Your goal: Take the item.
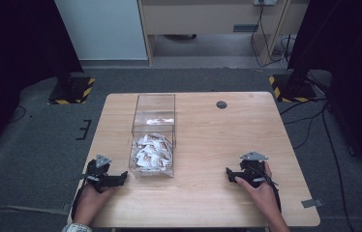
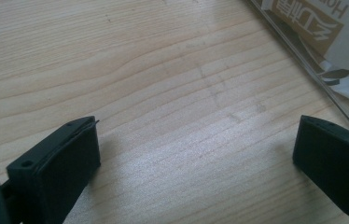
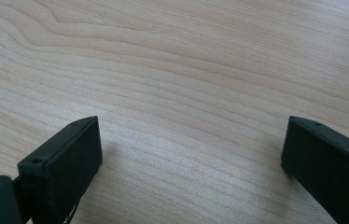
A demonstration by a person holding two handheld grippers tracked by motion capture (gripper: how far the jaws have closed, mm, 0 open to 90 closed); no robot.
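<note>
A clear plastic box (image 1: pixel 153 133) stands on the wooden table (image 1: pixel 208 145), left of centre, with several white and brown packets (image 1: pixel 152 152) heaped in its near end. My left gripper (image 1: pixel 119 178) rests on the table just left of the box's near corner, jaws open and empty, pointing right. In the left gripper view the box wall (image 2: pixel 303 51) and a packet (image 2: pixel 322 23) sit at the upper right, beyond the open gripper (image 2: pixel 196 154). My right gripper (image 1: pixel 231 174) rests near the table's right front, pointing left; its jaws (image 3: pixel 191 154) stand wide apart over bare wood.
A small dark round grommet (image 1: pixel 221 104) sits in the table's far right part. Stands with yellow and black striped bases (image 1: pixel 72 89) flank the table on the grey carpet. Cables (image 1: pixel 309 121) trail on the floor at the right.
</note>
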